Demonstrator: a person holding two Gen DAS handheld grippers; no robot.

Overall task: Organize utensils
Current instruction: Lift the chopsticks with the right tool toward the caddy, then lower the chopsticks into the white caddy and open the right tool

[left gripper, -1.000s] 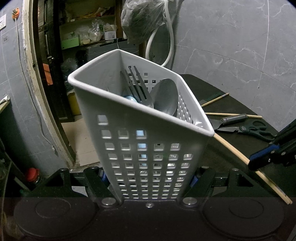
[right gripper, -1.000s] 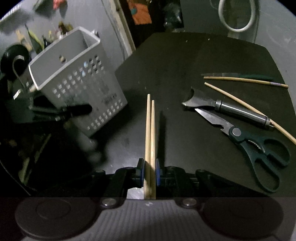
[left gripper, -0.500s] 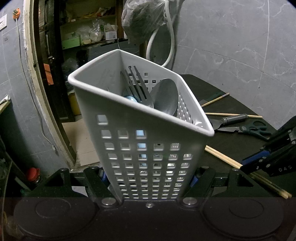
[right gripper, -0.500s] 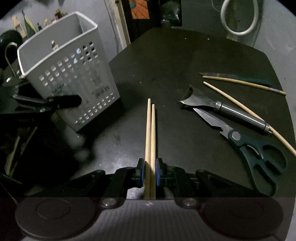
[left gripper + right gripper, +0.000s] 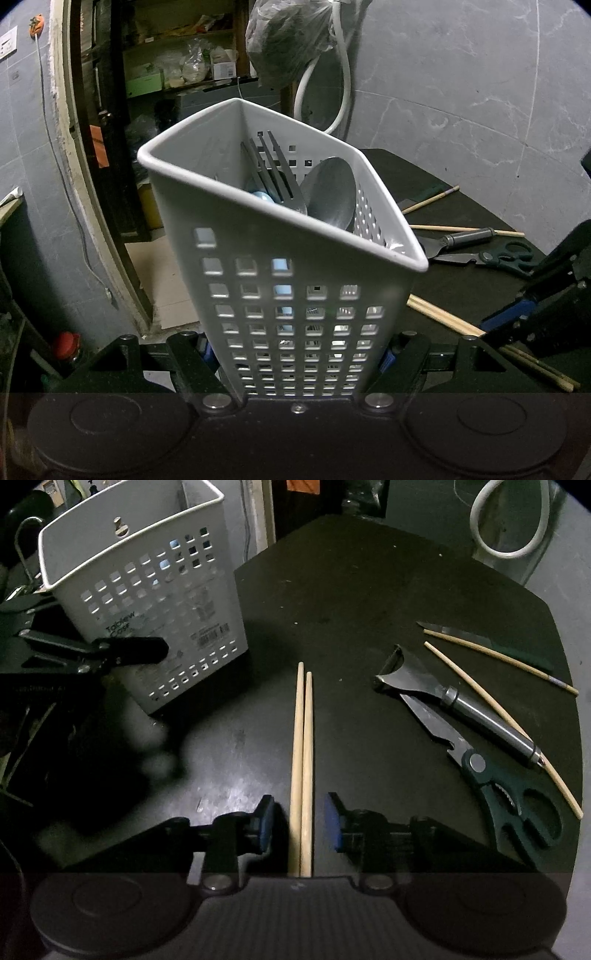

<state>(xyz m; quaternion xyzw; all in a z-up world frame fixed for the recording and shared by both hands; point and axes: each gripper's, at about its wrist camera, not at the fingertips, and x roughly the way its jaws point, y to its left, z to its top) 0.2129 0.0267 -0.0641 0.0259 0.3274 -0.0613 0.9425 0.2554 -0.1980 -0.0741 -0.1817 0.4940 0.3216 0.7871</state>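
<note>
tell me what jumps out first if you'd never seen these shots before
The white perforated caddy fills the left wrist view, gripped low by the left claw, with a fork and spoon standing inside. In the right wrist view, a pair of wooden chopsticks lies on the dark table between the open pads of the right claw.

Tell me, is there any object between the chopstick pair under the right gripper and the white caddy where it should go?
Nothing visible. Between the chopstick pair and the white caddy lies only bare black table. The right gripper is open around the pair. The scissors, peeler and loose chopsticks lie on the opposite side.
</note>
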